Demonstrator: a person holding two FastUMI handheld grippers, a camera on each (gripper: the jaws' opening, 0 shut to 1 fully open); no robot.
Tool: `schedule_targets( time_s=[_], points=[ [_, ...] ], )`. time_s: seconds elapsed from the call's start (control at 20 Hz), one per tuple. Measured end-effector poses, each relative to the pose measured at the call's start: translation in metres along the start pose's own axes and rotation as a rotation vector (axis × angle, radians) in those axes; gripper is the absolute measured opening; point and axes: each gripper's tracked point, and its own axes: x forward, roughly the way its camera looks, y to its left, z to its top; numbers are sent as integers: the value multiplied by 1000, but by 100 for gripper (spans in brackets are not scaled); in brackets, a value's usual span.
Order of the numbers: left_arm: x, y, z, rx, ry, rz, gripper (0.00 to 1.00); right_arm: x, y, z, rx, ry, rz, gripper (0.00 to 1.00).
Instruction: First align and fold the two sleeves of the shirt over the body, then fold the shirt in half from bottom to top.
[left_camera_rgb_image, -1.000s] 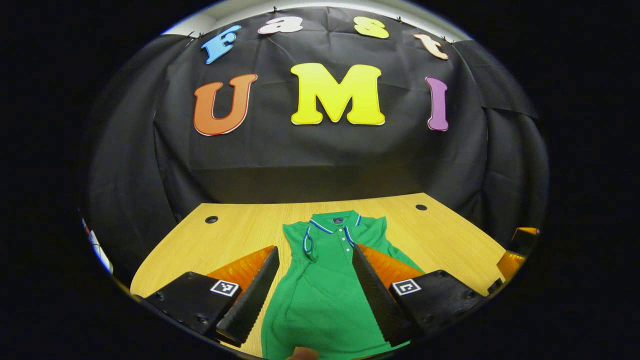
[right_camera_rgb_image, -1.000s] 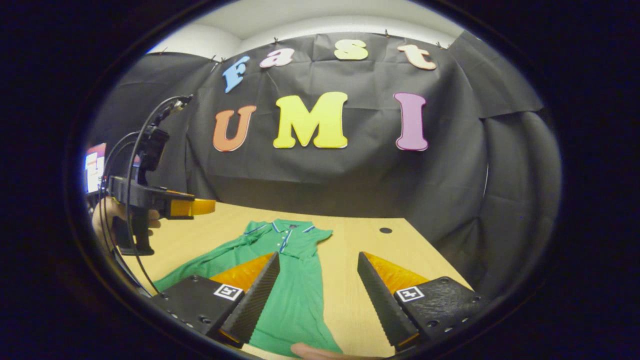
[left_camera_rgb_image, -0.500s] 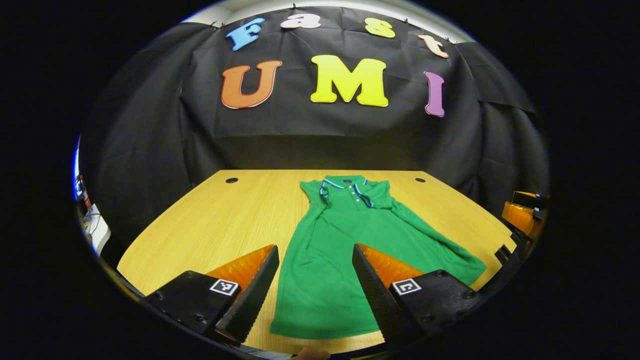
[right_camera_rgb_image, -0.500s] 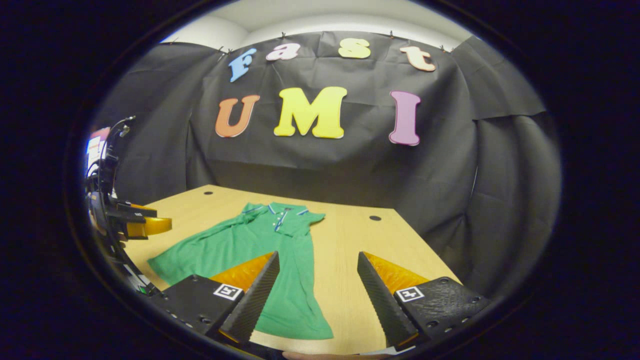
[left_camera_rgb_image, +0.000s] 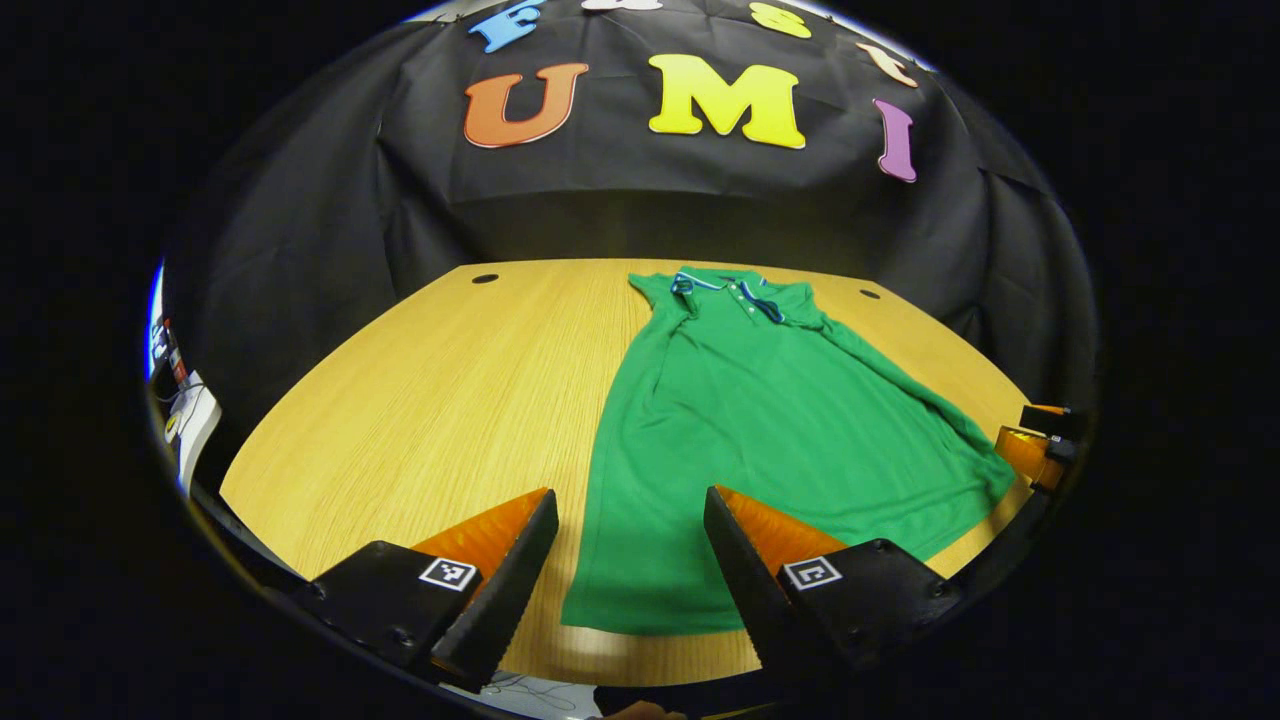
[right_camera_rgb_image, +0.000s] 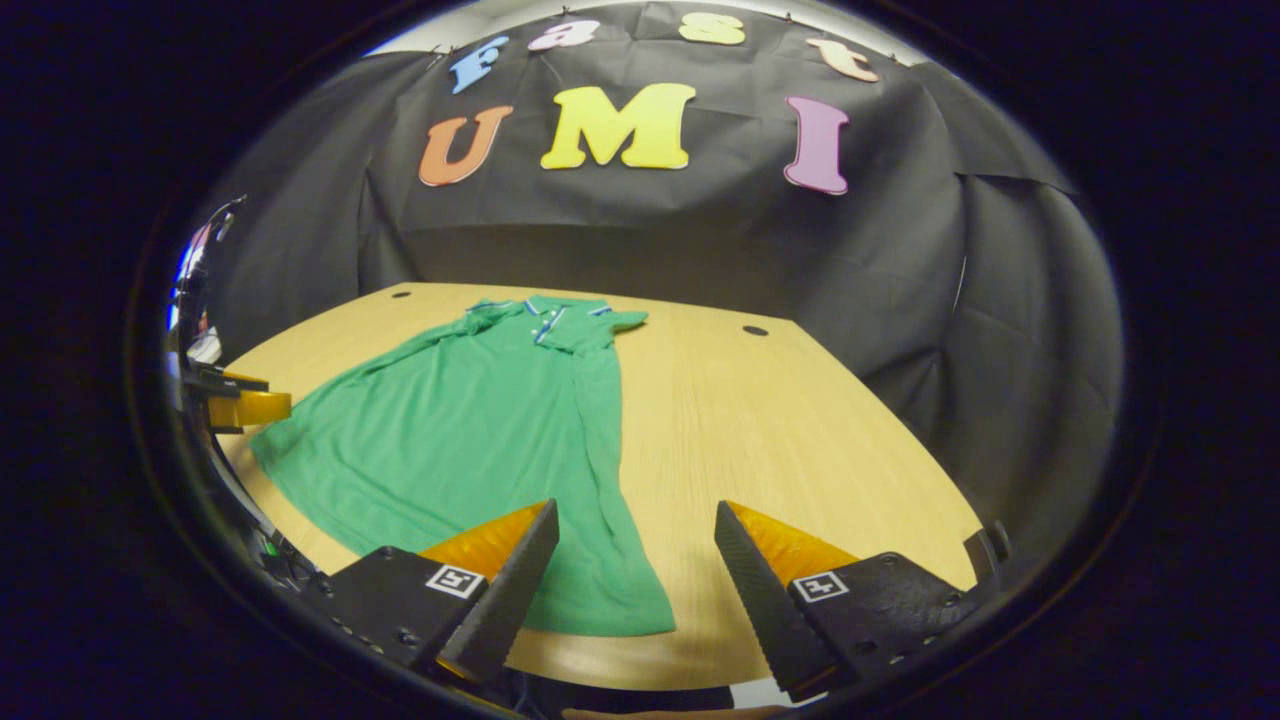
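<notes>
In the left gripper view, the left gripper (left_camera_rgb_image: 625, 570) sits at the bottom centre of the frame with its two fingers spread wide and nothing between them, held above the near edge of the tabletop (left_camera_rgb_image: 430, 400). Through the gap between the fingers shows the lower hem of the green shirt (left_camera_rgb_image: 770, 420), which lies flat on the wood and runs from bottom centre up to the upper middle of the frame, where its striped collar (left_camera_rgb_image: 725, 285) points toward the black cloth wall (left_camera_rgb_image: 330, 230). The shirt's body fans out toward the right of the frame, nearly reaching a part of the other gripper at the right edge.

In the right gripper view, the right gripper (right_camera_rgb_image: 630, 580) is likewise at the bottom centre, released, fingers well apart and empty. Its left finger overlaps the shirt's (right_camera_rgb_image: 470, 430) lower hem in the frame; whether it touches the cloth cannot be told. The shirt spreads across the left half of the tabletop (right_camera_rgb_image: 780, 430), collar (right_camera_rgb_image: 545, 315) in the upper left. A small dark hole (right_camera_rgb_image: 755, 330) marks the wood to the upper right of the shirt.
</notes>
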Motion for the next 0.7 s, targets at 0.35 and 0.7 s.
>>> schedule_targets(
  time_s=[0.35, 0.7],
  points=[
    [-5, -2, -24, -36, 72, -25, 98, 5, 12, -27, -2, 78, 38, 96],
    [-1, 10, -25, -34, 53, 13, 52, 12, 20, -31, 91, 123, 85, 63]
  ],
)
